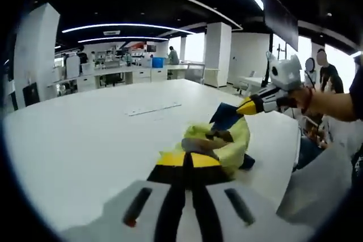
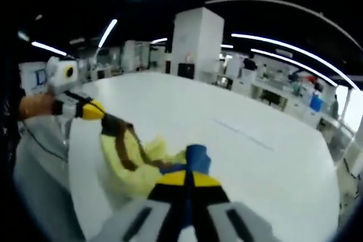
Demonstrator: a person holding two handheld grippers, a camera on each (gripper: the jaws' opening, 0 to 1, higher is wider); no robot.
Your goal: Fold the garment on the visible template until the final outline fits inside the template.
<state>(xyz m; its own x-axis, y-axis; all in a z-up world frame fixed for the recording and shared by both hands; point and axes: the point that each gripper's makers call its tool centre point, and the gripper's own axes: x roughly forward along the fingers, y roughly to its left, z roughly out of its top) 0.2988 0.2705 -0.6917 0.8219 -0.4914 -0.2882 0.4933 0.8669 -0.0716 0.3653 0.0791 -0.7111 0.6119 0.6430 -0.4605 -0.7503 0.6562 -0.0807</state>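
A yellow garment (image 1: pixel 227 143) with a blue part (image 1: pixel 227 116) and brown trim hangs bunched over the white table (image 1: pixel 85 134). My left gripper (image 1: pixel 190 161) is shut on its yellow cloth at the bottom of the left gripper view. The right gripper (image 1: pixel 249 106) comes in from the right, closed on the blue part. In the right gripper view my right gripper (image 2: pixel 187 181) is shut on the blue cloth (image 2: pixel 197 157), and the yellow garment (image 2: pixel 127 162) stretches left to the left gripper (image 2: pixel 93 110). A faint pale strip (image 1: pixel 153 108) lies on the table farther out.
The table's edge (image 1: pixel 295 140) runs close by on the right, with a person's arm (image 1: pixel 334 105) and another person (image 1: pixel 328 75) beyond it. White columns (image 1: pixel 218 52) and desks (image 1: pixel 113 75) stand at the back.
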